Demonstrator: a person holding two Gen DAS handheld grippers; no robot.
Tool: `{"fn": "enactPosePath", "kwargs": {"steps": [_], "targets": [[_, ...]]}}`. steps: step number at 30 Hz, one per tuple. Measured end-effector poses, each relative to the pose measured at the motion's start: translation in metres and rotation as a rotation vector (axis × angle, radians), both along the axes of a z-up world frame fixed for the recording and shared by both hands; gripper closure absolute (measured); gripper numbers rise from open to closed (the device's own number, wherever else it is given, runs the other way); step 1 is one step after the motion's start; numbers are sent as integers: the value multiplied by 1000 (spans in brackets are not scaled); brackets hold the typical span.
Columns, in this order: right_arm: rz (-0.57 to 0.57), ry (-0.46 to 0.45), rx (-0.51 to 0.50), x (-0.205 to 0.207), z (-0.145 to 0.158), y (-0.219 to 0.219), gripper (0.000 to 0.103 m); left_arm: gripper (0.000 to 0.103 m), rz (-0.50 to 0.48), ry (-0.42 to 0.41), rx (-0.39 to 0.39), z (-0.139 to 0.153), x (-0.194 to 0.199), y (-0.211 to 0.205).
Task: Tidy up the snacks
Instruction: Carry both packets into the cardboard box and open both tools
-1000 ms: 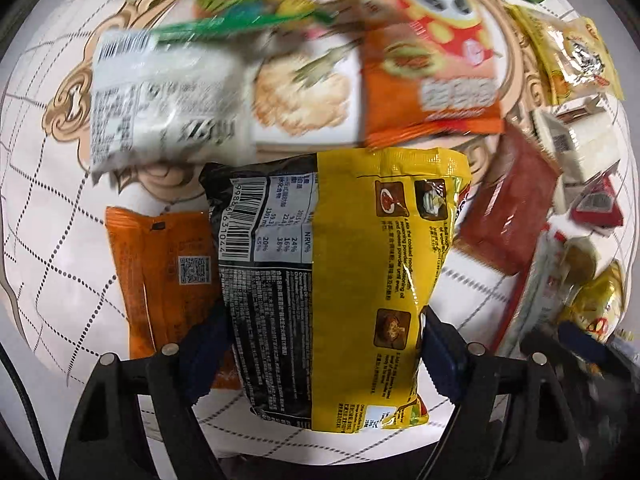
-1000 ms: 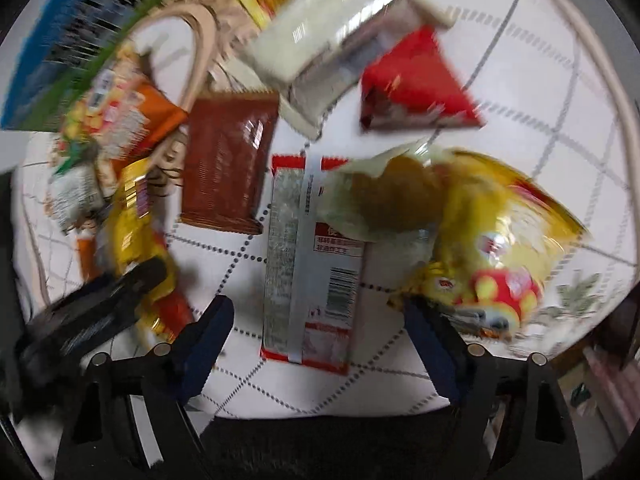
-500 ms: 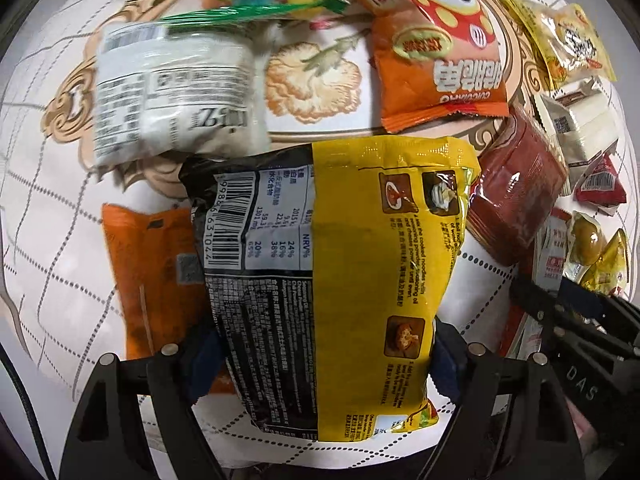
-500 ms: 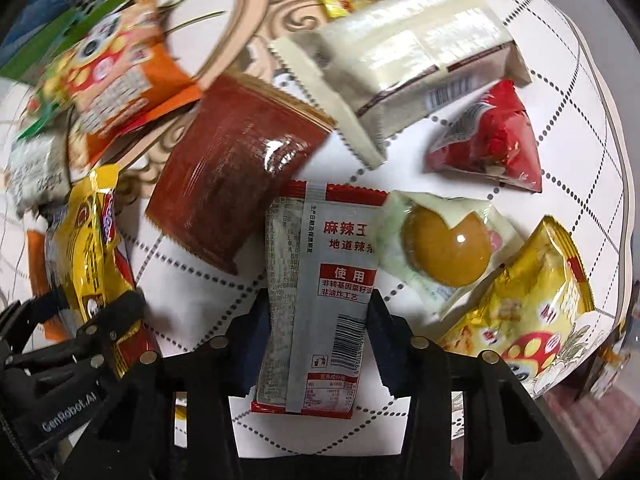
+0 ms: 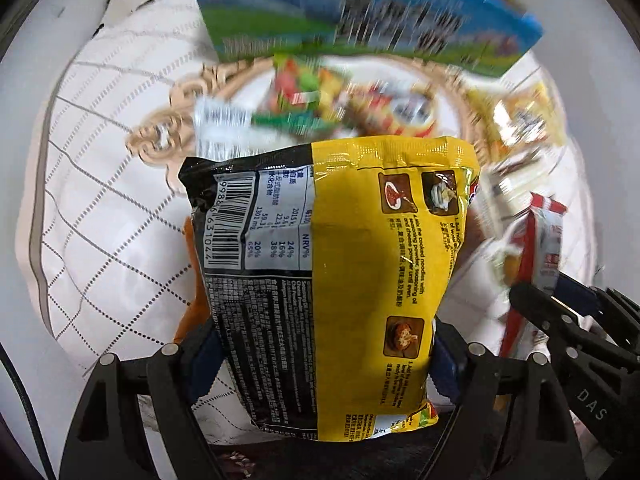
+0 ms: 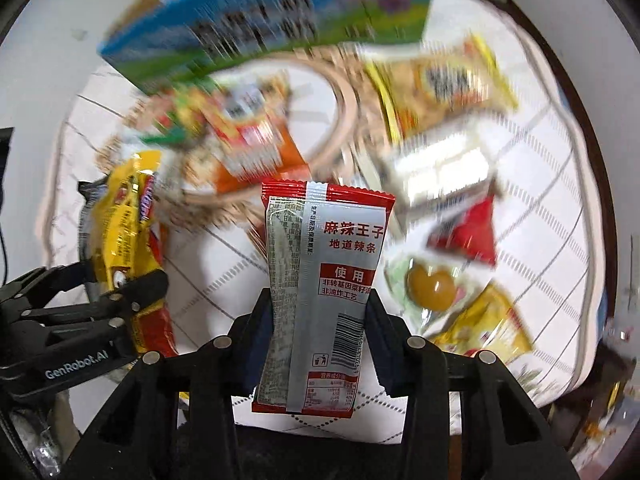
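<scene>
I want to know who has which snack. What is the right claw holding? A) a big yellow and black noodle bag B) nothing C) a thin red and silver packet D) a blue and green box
C: in the right wrist view the right claw is shut on the thin red and silver packet, pads pressing both its sides.

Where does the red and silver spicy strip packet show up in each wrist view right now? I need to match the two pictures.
Left wrist view: the red and silver packet is at the right edge, seen edge-on, clamped in the right gripper.
Right wrist view: the packet is centre frame, upright between the pads.
Shared landmark: the blue and green box along the top of both views.
</scene>
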State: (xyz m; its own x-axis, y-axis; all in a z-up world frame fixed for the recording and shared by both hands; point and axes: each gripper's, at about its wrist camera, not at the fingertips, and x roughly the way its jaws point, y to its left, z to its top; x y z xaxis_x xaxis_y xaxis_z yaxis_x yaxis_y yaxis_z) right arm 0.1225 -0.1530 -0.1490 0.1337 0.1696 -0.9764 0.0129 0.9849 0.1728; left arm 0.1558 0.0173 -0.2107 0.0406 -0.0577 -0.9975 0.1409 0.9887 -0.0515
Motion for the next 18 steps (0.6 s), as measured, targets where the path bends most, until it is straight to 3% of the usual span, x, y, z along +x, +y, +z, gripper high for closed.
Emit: {"fn": "enactPosePath", "kwargs": {"steps": [7,12,18], "targets": [[49,-135,90,31,53,-13,57,19,42,-103,-110,75,35,-20],[38,-210,125,81,85,-35,57,19,82,-196,-156,138,97,-19],[59,-291,110,171,106,-40,57,19,134,-216,-126,143,185,-21]]}}
